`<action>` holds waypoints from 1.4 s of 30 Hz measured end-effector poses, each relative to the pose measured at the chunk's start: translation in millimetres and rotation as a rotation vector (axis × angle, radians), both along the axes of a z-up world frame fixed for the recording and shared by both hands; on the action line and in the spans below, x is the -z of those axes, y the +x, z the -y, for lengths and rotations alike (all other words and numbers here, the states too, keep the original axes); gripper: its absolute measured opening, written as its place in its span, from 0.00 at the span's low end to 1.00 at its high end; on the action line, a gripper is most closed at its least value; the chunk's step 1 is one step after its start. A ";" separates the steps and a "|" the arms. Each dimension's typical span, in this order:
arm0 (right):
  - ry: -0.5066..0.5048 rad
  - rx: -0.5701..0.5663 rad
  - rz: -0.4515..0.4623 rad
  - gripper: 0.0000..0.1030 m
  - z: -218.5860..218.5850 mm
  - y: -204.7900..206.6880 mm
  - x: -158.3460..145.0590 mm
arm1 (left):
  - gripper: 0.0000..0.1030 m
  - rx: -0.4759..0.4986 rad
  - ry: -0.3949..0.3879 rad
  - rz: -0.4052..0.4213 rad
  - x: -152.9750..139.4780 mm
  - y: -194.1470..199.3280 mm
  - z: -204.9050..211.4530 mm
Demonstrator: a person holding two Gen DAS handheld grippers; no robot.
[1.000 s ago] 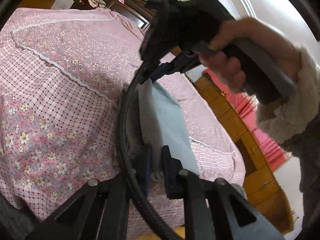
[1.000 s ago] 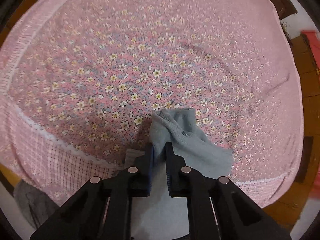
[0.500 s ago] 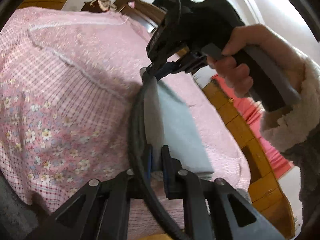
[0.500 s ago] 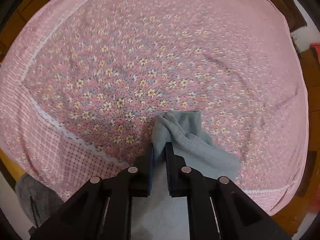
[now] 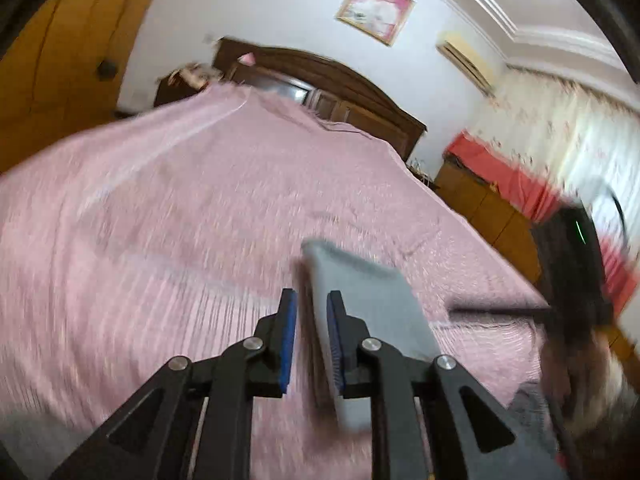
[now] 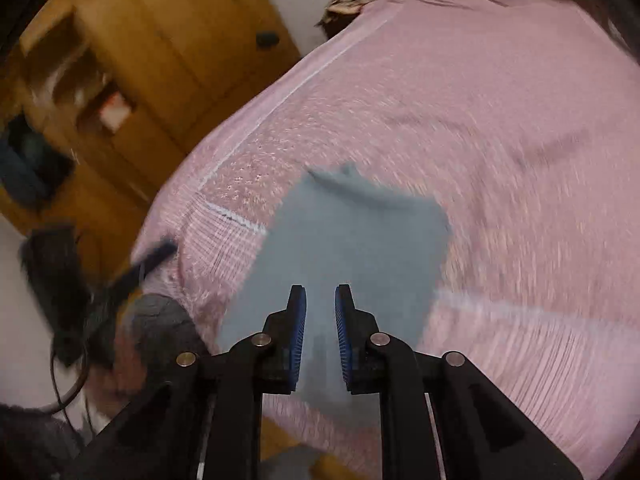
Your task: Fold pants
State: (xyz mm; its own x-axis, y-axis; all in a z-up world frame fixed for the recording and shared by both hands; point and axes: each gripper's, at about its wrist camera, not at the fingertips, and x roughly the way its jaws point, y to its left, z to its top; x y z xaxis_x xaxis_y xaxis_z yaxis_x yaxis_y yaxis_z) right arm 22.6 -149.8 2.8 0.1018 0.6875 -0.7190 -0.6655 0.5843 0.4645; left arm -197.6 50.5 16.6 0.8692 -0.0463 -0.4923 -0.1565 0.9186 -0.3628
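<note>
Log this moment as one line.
left hand-held gripper: open | right hand-held gripper: open | pants: folded, on bed

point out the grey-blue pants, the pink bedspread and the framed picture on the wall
grey-blue pants (image 6: 352, 240): right wrist view, flat middle of the folded cloth.
pink bedspread (image 6: 500, 120): right wrist view, bare stretch beyond the pants.
framed picture (image 5: 374, 9): left wrist view, centre of the pink image inside the frame.

no readable txt, no labels/brands/nos. anywhere, both views too blurred, framed wall pic (image 5: 375, 9) illegible
</note>
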 end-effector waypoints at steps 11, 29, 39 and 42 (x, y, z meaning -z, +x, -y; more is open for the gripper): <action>0.368 0.062 0.132 0.18 52.9 -11.9 21.8 | 0.14 0.197 0.186 -0.163 12.3 155.2 49.2; 0.268 -0.094 0.038 0.15 28.4 -27.1 73.4 | 0.11 0.059 0.145 -0.099 33.2 153.6 10.2; 0.209 -0.095 0.108 0.14 21.8 -31.0 78.4 | 0.10 0.139 0.117 -0.180 60.3 111.4 55.5; 0.196 -0.114 0.121 0.14 13.3 -32.7 78.2 | 0.10 0.130 0.084 -0.174 65.3 118.4 51.0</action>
State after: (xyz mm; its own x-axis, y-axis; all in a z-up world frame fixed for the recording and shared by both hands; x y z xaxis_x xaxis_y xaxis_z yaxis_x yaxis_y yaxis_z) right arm -10.1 -163.1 -75.3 0.0929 0.8245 -0.5582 -0.7794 0.4091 0.4746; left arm -79.2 -0.5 -48.6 0.7604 -0.1049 -0.6410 -0.0881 0.9611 -0.2618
